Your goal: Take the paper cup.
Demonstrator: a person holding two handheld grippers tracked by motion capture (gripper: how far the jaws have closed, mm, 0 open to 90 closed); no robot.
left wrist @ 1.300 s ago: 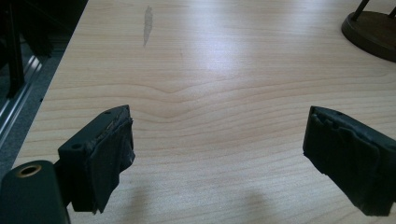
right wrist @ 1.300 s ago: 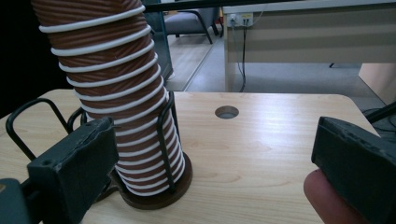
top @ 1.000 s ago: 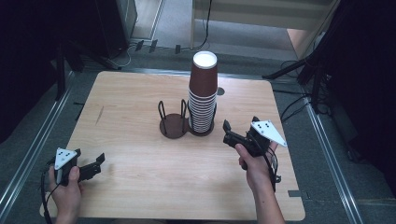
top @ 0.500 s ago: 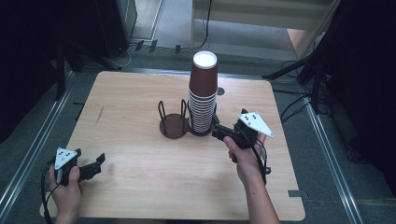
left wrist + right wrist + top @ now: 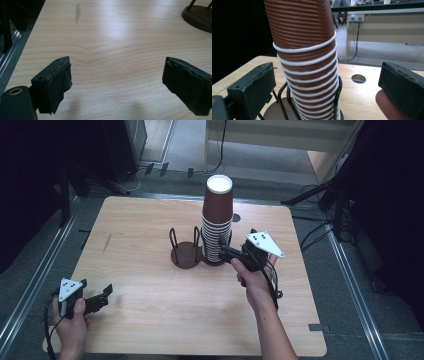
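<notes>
A tall stack of upturned brown paper cups (image 5: 217, 220) with white rims stands in a black wire holder on the wooden table (image 5: 150, 320). Left of it is a second, empty wire holder (image 5: 186, 254) on a round dark base. My right gripper (image 5: 223, 248) is at the foot of the stack, on its right side. In the right gripper view the cup stack (image 5: 307, 62) rises between my right gripper's (image 5: 329, 85) open jaws, which stand apart from it. My left gripper (image 5: 102, 295) rests near the table's front left corner. It hangs open (image 5: 125, 82) over bare wood.
A round cable hole (image 5: 358, 78) lies in the table behind the stack. The empty holder's base (image 5: 197, 15) is far ahead of the left gripper. Metal rails run along both sides of the table. Dark stands and cables are on the floor beyond.
The right gripper has moved left across the table, up to the cup stack. The left gripper and the cups have stayed where they were.
</notes>
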